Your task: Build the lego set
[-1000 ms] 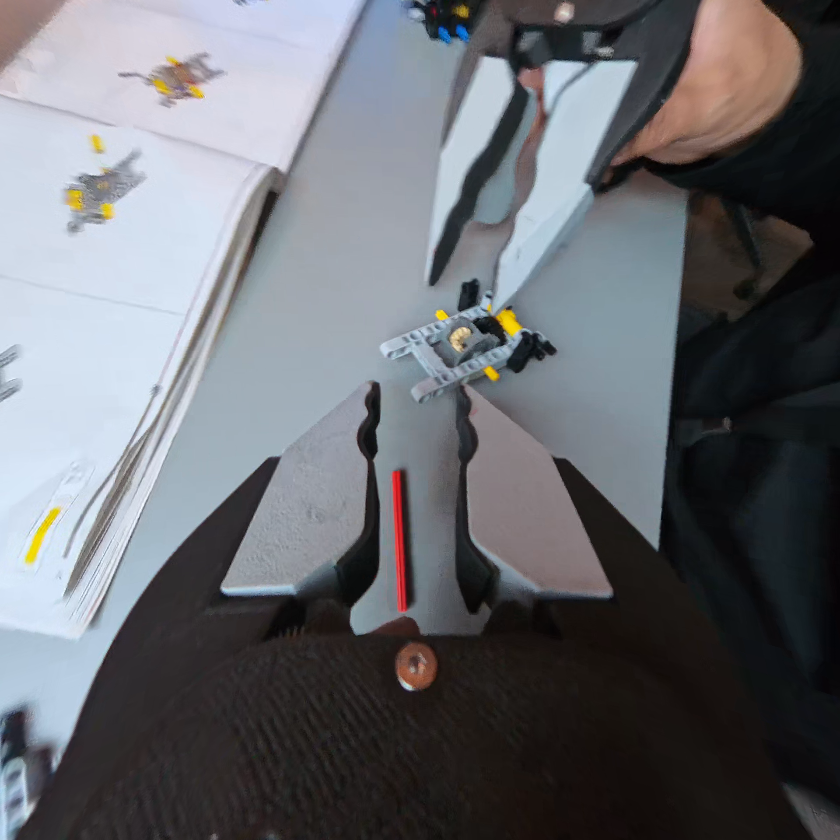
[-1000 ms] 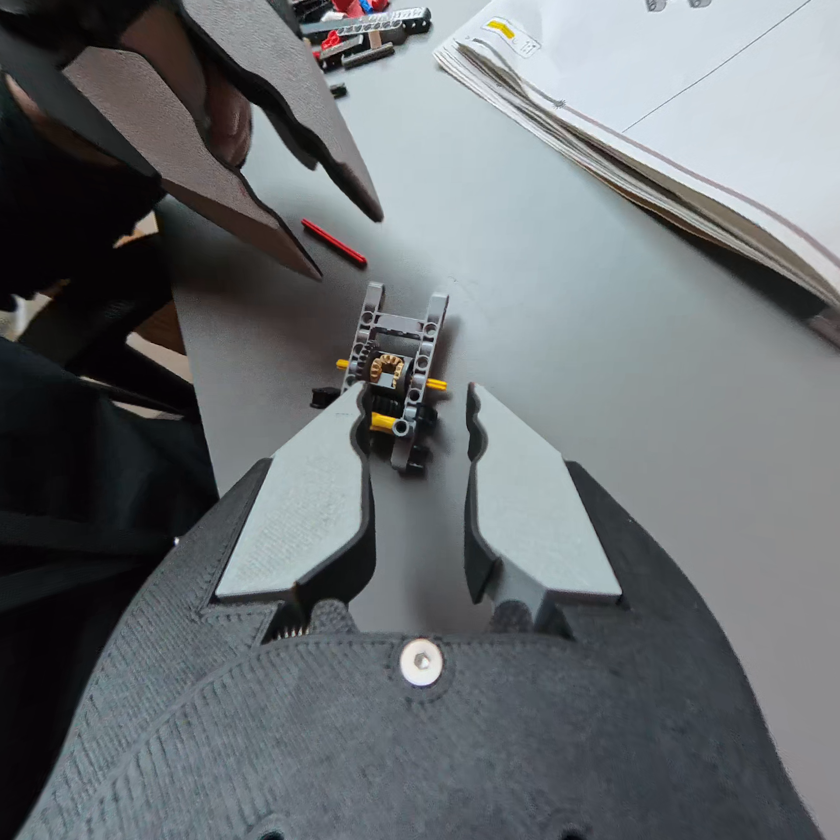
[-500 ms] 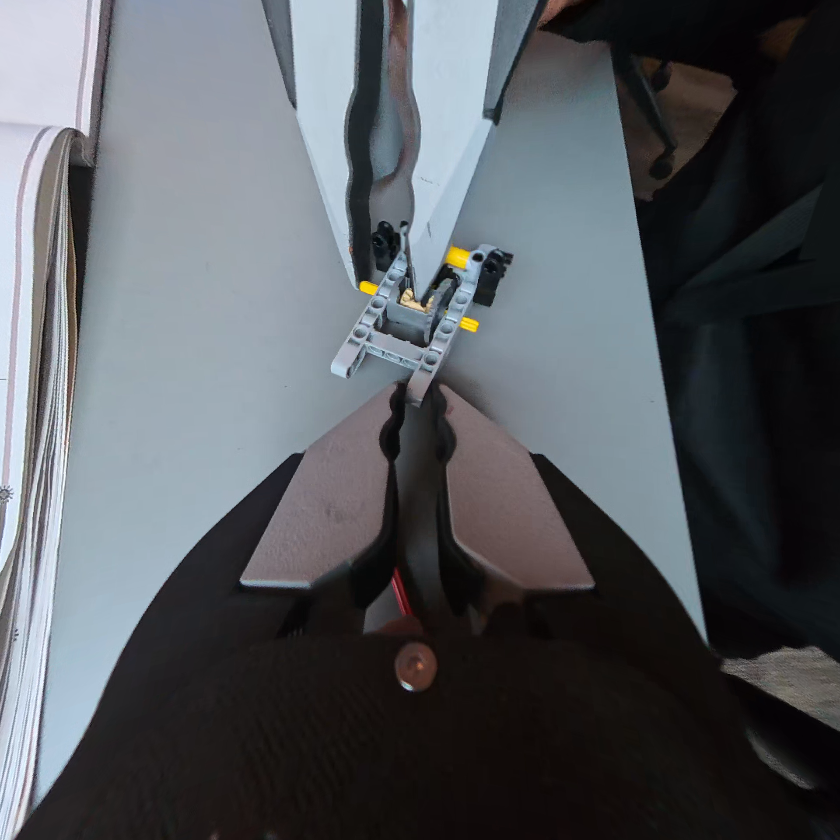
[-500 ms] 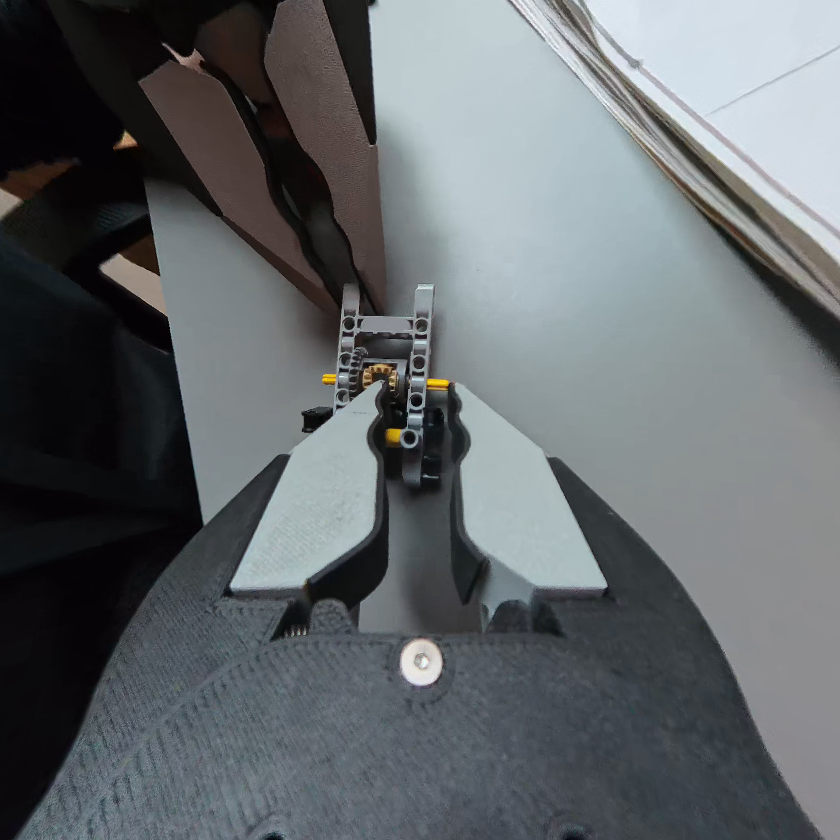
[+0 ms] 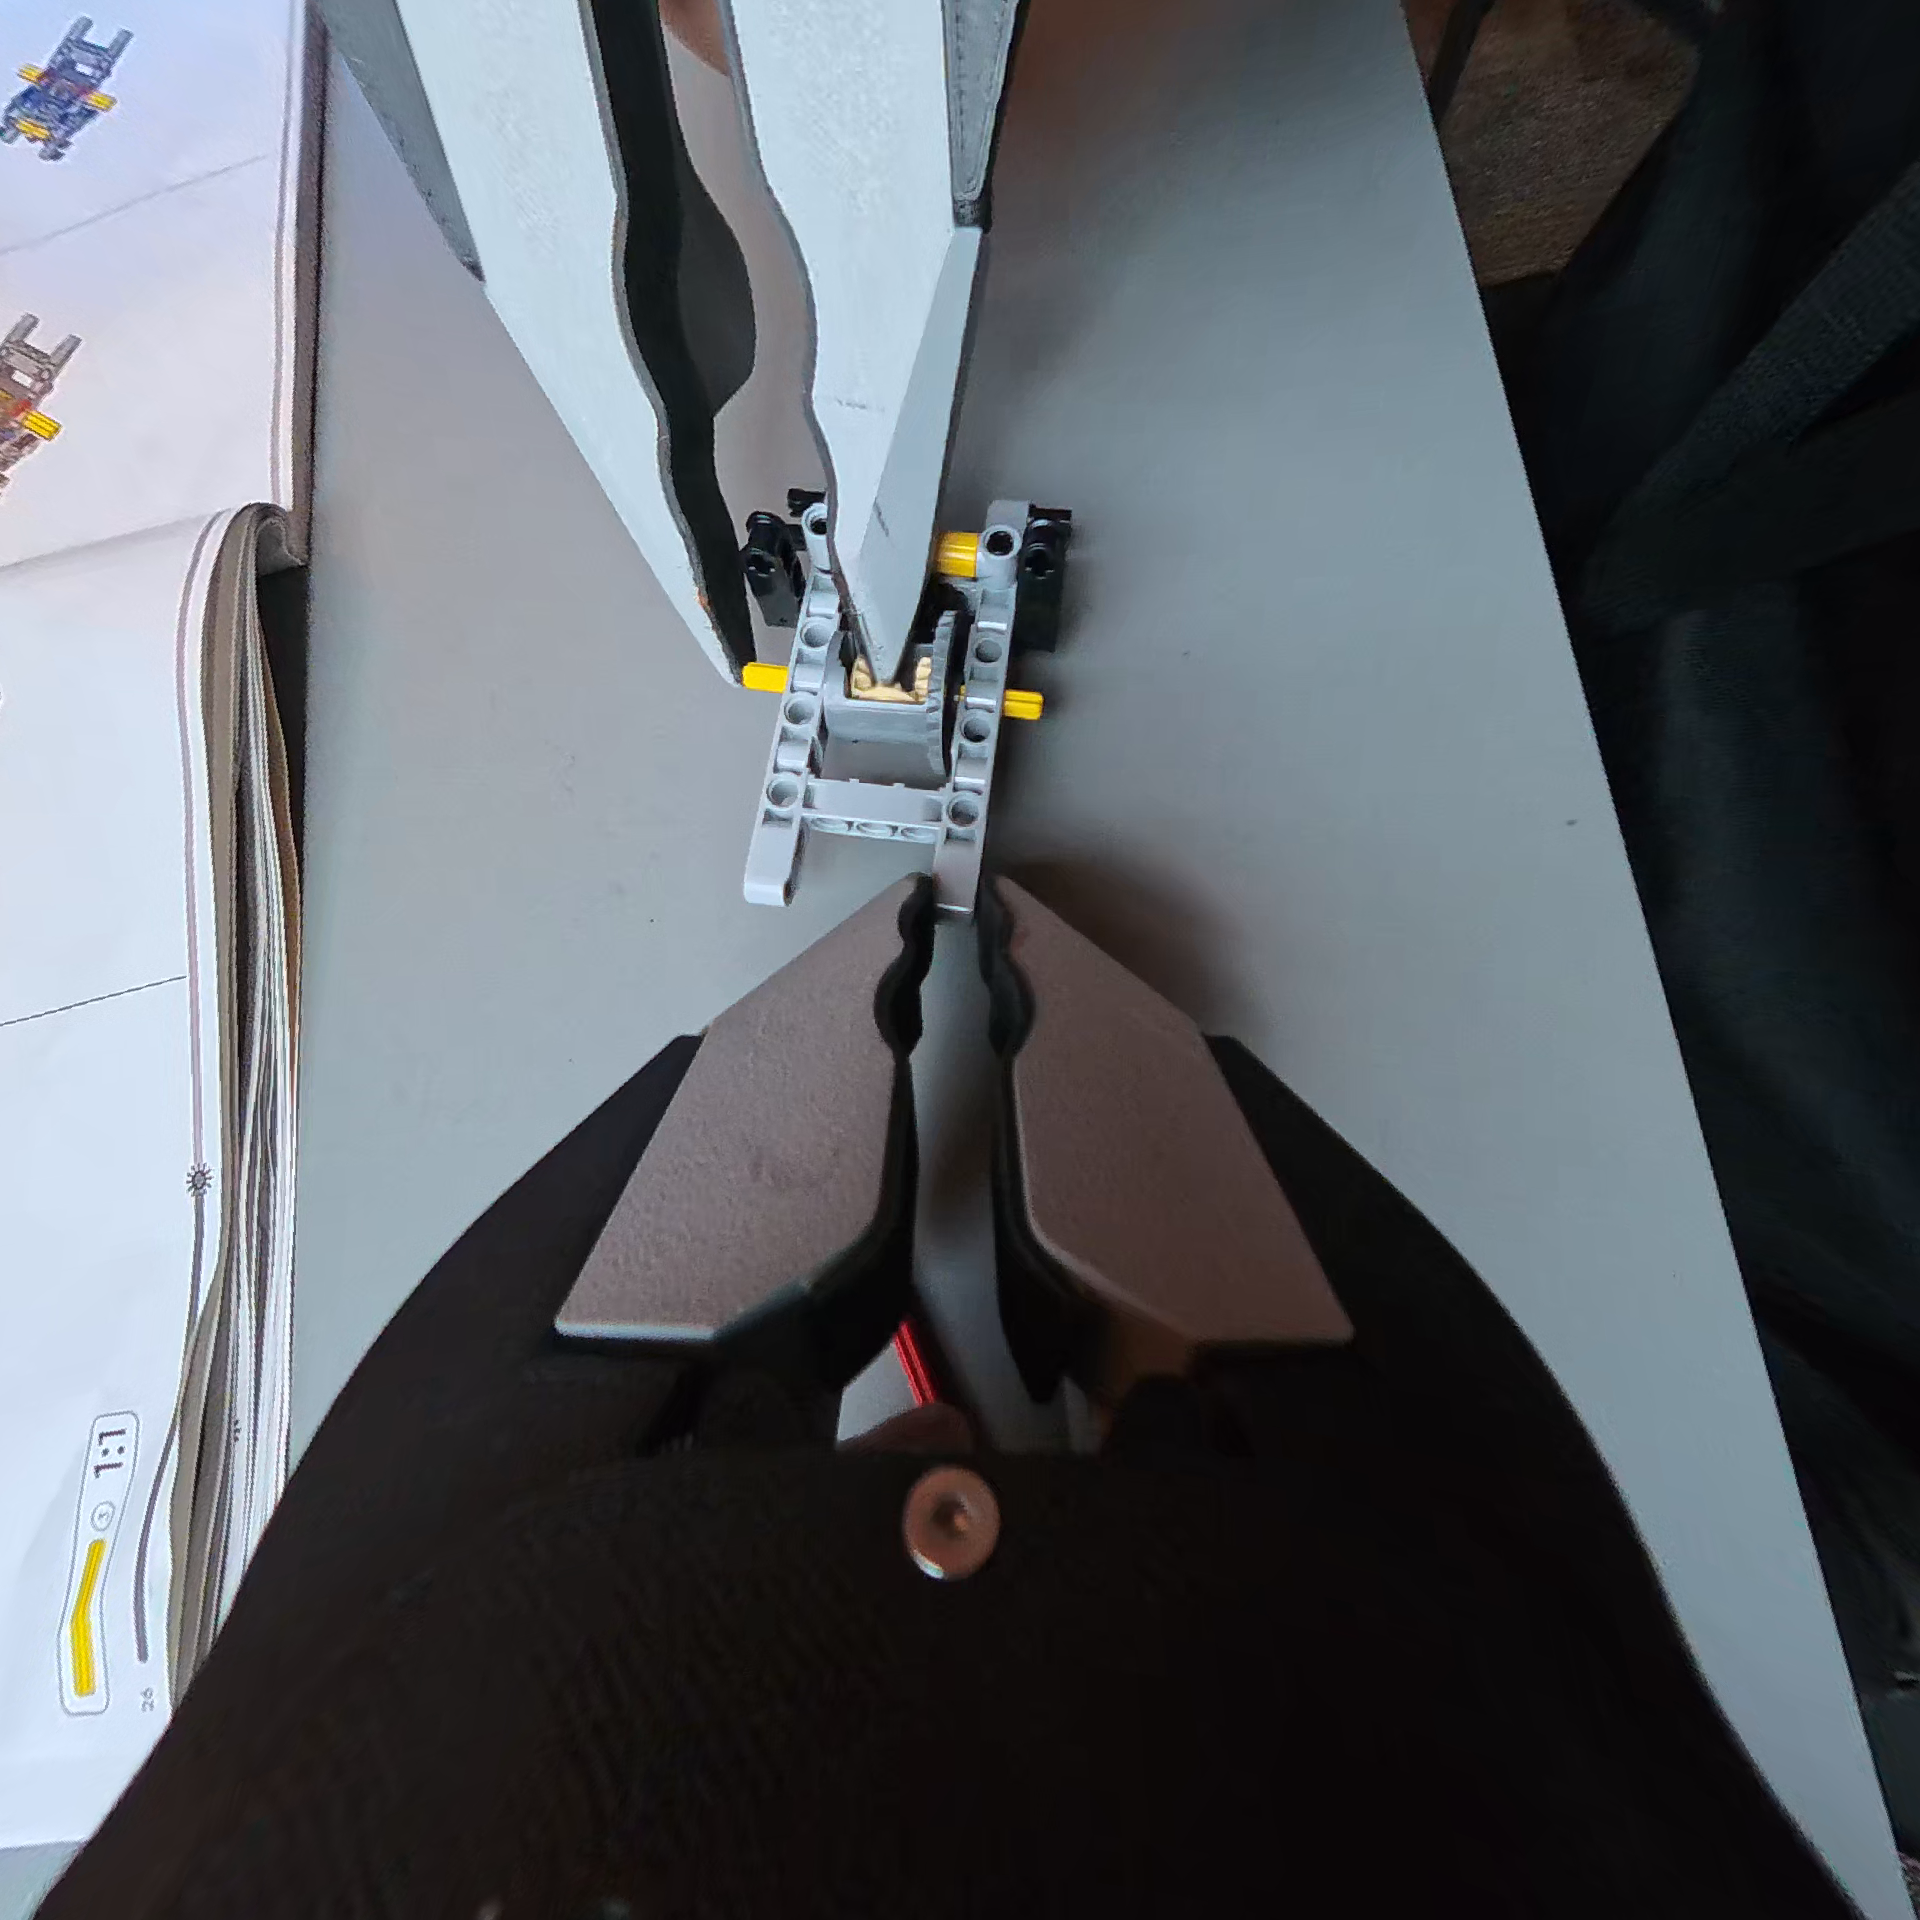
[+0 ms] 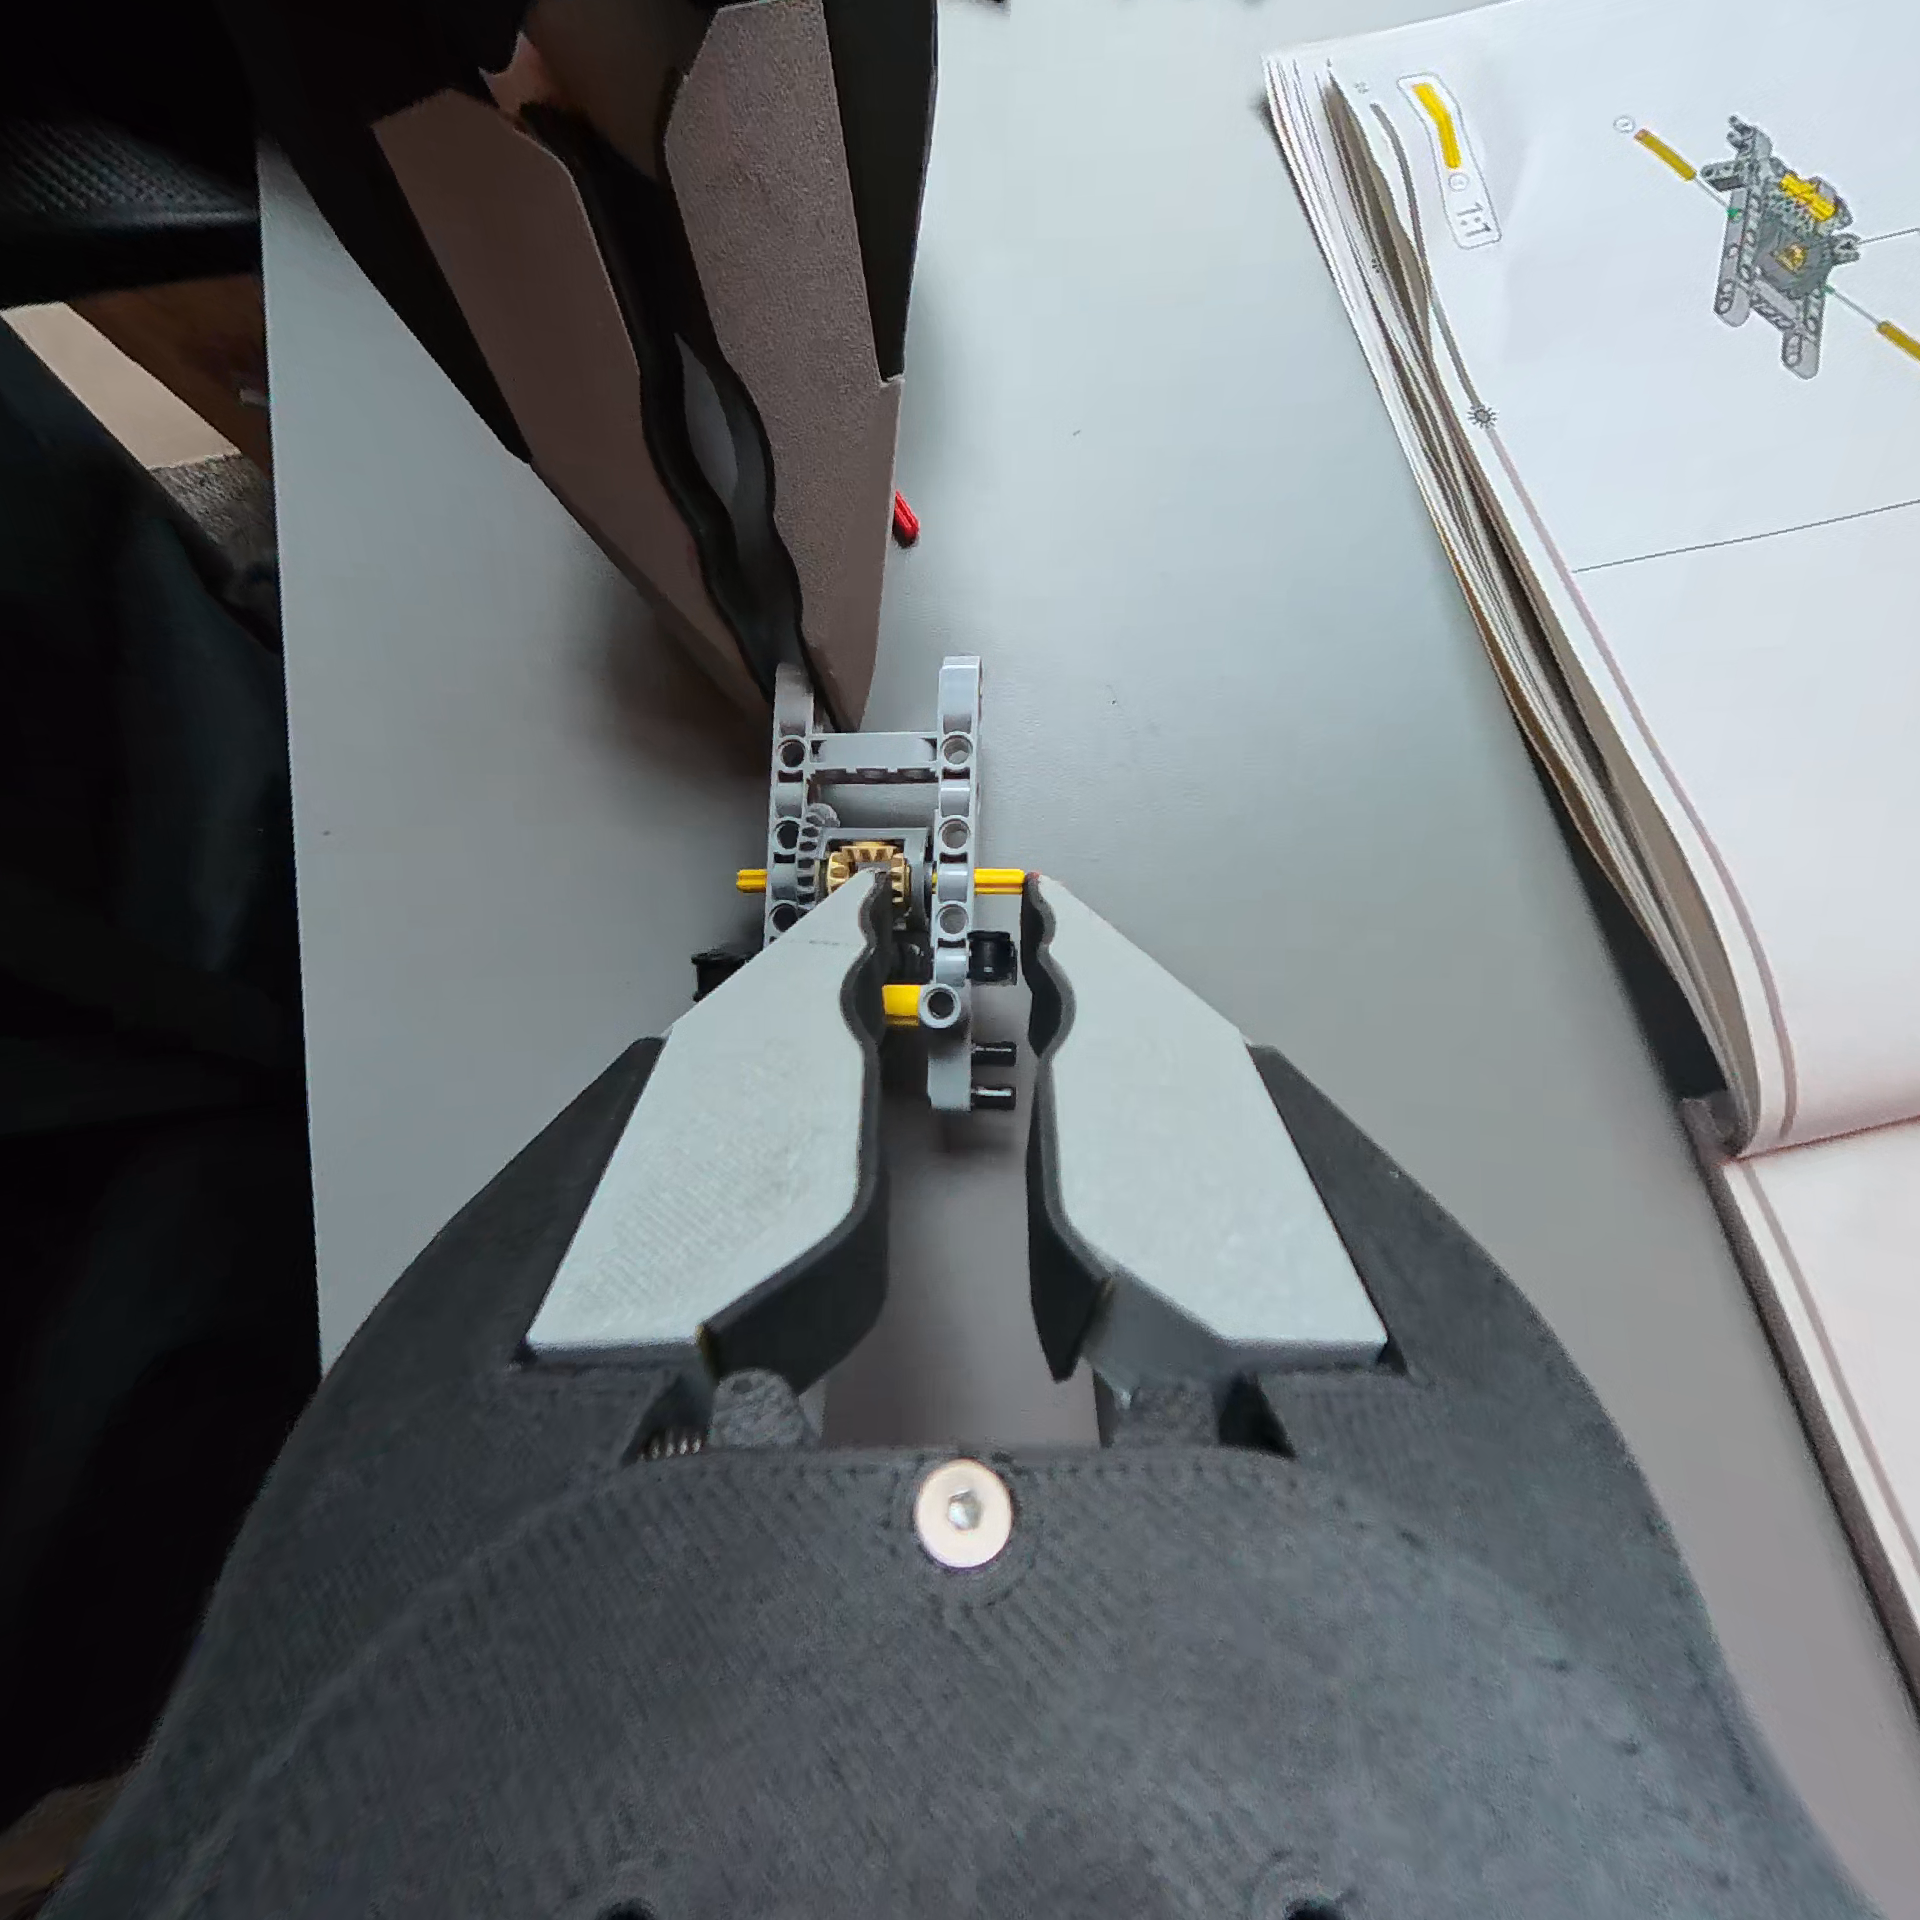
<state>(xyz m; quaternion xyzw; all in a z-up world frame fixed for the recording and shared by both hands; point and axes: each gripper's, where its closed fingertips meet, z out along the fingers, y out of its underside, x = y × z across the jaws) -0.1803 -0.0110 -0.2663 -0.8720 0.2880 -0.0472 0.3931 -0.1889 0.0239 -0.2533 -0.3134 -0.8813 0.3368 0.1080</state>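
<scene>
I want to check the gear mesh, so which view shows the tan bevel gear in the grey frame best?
The right wrist view: the tan bevel gear shows its toothed face, though the right gripper covers its lower edge. In the left wrist view the gear is only a sliver, mostly hidden behind the right gripper's finger.

Grey table [image 5: 1299,727] carries a grey lego frame [image 5: 883,717], red axle [image 6: 906,516] and open instruction booklet [image 6: 1662,623]
</scene>
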